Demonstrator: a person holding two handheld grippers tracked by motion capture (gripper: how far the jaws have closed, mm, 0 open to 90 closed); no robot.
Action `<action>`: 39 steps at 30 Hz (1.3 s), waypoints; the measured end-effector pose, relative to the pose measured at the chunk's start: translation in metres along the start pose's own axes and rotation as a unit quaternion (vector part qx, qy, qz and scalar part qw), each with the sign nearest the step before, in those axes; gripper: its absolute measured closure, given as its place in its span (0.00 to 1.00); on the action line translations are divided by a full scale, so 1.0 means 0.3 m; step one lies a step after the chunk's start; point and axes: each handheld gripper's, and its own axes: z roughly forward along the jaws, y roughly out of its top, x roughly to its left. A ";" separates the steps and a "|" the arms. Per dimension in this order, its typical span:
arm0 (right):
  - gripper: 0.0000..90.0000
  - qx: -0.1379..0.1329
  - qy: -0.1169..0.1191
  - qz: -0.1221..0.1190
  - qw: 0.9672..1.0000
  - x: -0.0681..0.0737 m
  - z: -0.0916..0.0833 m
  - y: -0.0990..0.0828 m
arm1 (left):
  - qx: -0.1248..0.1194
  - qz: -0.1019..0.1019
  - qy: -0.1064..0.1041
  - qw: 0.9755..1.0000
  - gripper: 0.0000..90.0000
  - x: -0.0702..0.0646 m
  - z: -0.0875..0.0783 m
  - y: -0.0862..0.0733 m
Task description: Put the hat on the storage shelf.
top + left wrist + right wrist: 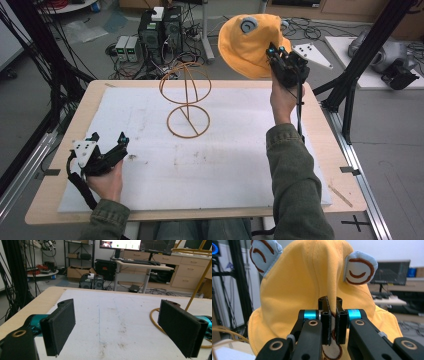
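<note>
A yellow hat (248, 44) with pale blue ears (359, 270) hangs in the air above the table's far right. My right gripper (275, 51) is shut on a fold of the yellow hat (312, 285), with the cloth pinched between the two jaws. A wire hat stand (186, 99) of orange-brown rings rises from the white mat (150, 165) near the far middle, left of and below the hat. My left gripper (108, 138) rests low at the near left of the mat, open, its pads (60, 325) wide apart with nothing between them. Part of the stand's base ring (153, 318) shows beside the right pad.
The mat lies on a wooden table (55, 185). Computers and cables (160, 32) crowd the floor beyond the far edge. Black frame posts (367, 50) stand at the right. A desk with monitors (140, 255) stands farther back.
</note>
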 end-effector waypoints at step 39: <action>0.97 0.167 0.221 -0.047 0.960 0.457 0.205 0.027 | 0.003 -0.025 -0.002 1.000 0.16 0.022 0.002 -0.001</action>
